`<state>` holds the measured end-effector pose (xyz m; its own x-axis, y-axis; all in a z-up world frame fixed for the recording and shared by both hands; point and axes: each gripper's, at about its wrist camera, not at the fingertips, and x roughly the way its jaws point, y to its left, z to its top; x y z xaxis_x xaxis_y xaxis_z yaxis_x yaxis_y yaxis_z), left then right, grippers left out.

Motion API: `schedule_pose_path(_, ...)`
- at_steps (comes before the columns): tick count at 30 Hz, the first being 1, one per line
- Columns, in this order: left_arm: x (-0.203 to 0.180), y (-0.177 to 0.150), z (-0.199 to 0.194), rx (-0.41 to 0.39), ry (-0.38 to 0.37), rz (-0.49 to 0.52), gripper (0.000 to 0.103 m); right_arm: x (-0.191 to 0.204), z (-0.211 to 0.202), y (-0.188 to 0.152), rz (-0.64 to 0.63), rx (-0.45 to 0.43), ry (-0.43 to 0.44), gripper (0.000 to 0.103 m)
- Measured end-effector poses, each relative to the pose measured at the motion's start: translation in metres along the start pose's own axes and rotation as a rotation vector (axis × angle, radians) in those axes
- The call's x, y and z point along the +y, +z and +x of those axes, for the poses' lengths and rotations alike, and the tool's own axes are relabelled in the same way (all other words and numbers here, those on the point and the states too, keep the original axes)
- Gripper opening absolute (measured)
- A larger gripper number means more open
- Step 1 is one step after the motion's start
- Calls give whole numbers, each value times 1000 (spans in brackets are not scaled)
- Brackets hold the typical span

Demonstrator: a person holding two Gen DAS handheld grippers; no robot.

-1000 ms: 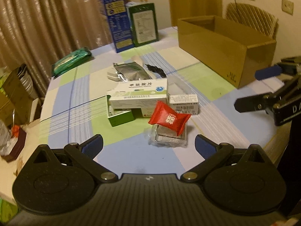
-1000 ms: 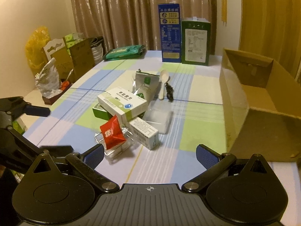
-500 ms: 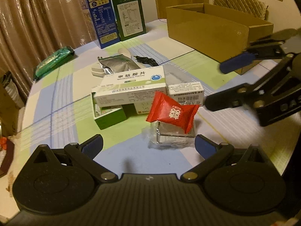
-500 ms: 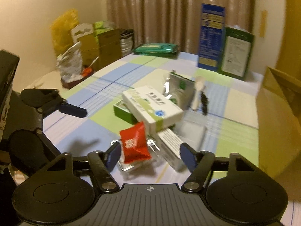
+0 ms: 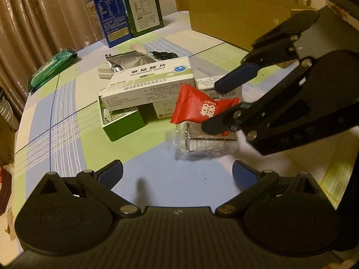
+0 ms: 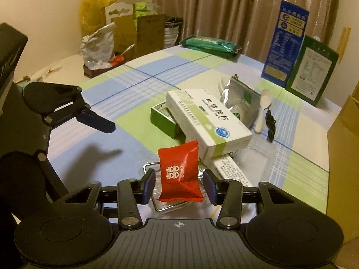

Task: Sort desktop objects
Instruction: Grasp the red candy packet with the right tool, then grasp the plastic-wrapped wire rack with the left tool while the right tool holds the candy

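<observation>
We keep the right gripper [image 6: 179,186] centred while its fingers are closing around the red packet [image 6: 179,172], not yet touching, left gripper [image 5: 177,173] open.

Left wrist view: mounted behind the left claw [image 5: 177,174], angled down across the worktop [image 5: 67,121] toward the curtain and the cardboard box [image 5: 235,18]. It sits close to the red packet [image 5: 202,109]; the right claw [image 5: 224,105] enters from the right edge.

Right wrist view: mounted behind the right claw [image 6: 179,185], angled down, facing the curtain and the far wall. The red packet [image 6: 179,172] lies very near the lens; the left claw [image 6: 96,121] appears at left.

Shared area: the red packet, the white medicine box [image 5: 145,80] [image 6: 208,121] and the blue carton [image 5: 107,9] [image 6: 285,44].
</observation>
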<state>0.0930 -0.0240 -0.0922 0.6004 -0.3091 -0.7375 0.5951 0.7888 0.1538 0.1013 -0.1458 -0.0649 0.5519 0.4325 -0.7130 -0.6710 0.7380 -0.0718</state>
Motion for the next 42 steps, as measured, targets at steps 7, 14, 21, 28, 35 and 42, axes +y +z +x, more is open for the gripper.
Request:
schedule_pose_path(7, 0, 1, 3, -6, -14, -3, 102, 2, 8, 1, -19, 8, -13, 35)
schedule_pose_path(14, -4, 1, 5, -10, -14, 4, 102, -1, 1, 0, 12, -9, -11, 26)
schedule_pose_path(21, -12, 14, 5, -77, -26, -18, 102, -21, -30, -3, 133, -49, -51, 26)
schedule_pose_path(28, -19, 30, 14, -86, -14, -41, 97, -60, -50, -24, 370, -13, -130, 26)
schedule_pose_path(35, -20, 32, 28, -27, -13, -88, 88, -65, -53, -26, 394, -18, -128, 26)
schedule_pose_path(42, -22, 28, 36, 15, -4, -91, 73, -67, -50, -29, 418, -21, -110, 26)
